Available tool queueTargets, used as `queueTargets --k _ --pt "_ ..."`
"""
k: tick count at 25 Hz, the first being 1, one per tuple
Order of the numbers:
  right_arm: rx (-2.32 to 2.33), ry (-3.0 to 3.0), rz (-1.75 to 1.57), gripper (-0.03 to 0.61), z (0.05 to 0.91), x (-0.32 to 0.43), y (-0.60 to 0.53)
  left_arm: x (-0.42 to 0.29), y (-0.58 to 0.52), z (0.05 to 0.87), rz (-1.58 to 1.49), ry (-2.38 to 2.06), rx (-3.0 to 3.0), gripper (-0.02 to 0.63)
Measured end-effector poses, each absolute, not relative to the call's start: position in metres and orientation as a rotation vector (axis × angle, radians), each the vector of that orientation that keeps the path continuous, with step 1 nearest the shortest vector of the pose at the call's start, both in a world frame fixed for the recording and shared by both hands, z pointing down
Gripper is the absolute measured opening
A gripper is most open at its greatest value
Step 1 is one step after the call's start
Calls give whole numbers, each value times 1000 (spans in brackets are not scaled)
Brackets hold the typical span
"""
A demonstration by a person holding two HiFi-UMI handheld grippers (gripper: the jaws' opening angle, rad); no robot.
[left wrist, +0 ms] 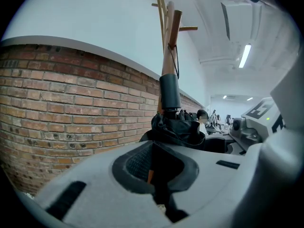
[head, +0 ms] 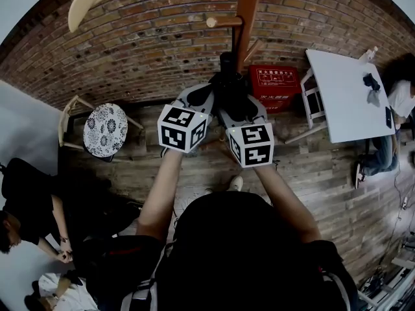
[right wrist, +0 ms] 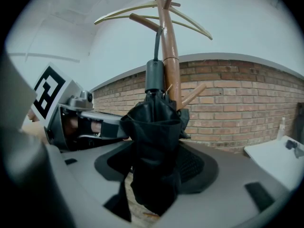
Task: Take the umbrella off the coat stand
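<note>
A folded black umbrella (head: 227, 89) hangs against the brown pole of the coat stand (head: 247, 8). Its strap loops over a peg (left wrist: 175, 45) and its dark handle (right wrist: 154, 75) points upward. My left gripper (head: 206, 97) comes in from the left and my right gripper (head: 243, 107) from the right, side by side on the bundle. In the right gripper view the black fabric (right wrist: 154, 146) fills the space between the jaws, which are shut on it. In the left gripper view the jaws stand close together with dark fabric (left wrist: 178, 127) running down between them.
A brick wall (head: 149, 50) stands right behind the stand. A red box (head: 275, 83) sits at its foot. A white table (head: 347, 96) is to the right and a chair with a patterned cushion (head: 105, 129) to the left. People (head: 39, 219) sit at the lower left.
</note>
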State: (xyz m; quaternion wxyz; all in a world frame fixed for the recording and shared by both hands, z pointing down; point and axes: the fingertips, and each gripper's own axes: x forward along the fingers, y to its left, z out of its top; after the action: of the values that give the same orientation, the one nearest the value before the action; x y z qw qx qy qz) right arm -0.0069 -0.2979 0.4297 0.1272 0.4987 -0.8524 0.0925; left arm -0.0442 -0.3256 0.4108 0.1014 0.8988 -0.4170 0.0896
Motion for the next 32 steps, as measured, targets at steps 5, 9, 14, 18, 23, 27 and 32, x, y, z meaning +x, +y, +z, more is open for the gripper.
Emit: queueTargets --k 5,9,14,18,23,27,32 --pt "1432 -2498 282 256 429 -5 -298 -45 -328 417 283 -1245 2638 12" --pt "1429 -2504 283 249 428 -5 -296 -48 -331 425 314 -1275 2617 12" --pt "1424 -2511 288 245 428 -5 -296 -51 -335 431 331 -1299 2602 12" --pt "1422 -2514 293 244 428 -4 -295 -61 -343 429 290 -1394 2575 12" --pt "1415 -2517 297 244 428 -2 -294 -71 -354 431 250 -1431 2514 12" --pt "1414 -2516 297 244 428 -1 -292 -87 -361 437 224 -1529 2424 12" --pt "1406 -2525 297 244 427 1 -290 -93 -366 447 235 -1549 2385 12"
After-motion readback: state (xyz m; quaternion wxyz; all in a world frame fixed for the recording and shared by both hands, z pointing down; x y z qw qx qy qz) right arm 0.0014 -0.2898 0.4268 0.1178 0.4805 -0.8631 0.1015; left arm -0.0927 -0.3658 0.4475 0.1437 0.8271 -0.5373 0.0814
